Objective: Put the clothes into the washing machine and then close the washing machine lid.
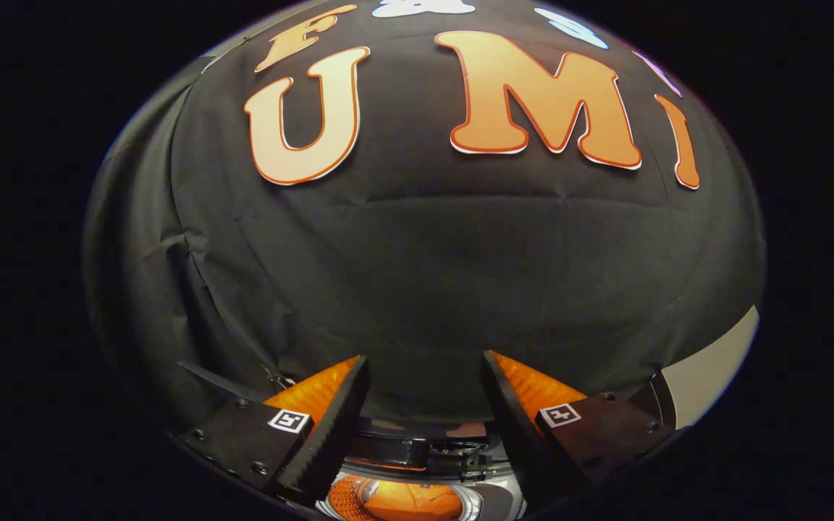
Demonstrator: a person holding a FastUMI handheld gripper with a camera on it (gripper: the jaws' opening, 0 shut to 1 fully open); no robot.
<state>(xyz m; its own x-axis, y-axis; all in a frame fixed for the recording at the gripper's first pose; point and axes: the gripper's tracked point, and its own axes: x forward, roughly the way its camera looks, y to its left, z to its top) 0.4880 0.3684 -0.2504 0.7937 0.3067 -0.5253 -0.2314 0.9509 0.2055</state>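
- Our claw [424,391] hangs with its two fingers spread apart and nothing between them; it faces the black cloth wall [424,253] of the booth.
- Low between the fingers, close under the claw, we see the round washing machine drum with a pale rim [493,499], and inside it a soft orange bundle of cloth [410,501], which we take for the clothes.
- A dark hinged part [402,449] lies just beyond the drum; we judge it may be the lid, yet we cannot tell for sure.
- We expect the cloth to be light, limp and easy to bunch, so a pinch on any raised fold would do.
- The lid, if that is it, should be stiff; we would take or push it at its free edge.
- A pale panel [714,362] sits far right.
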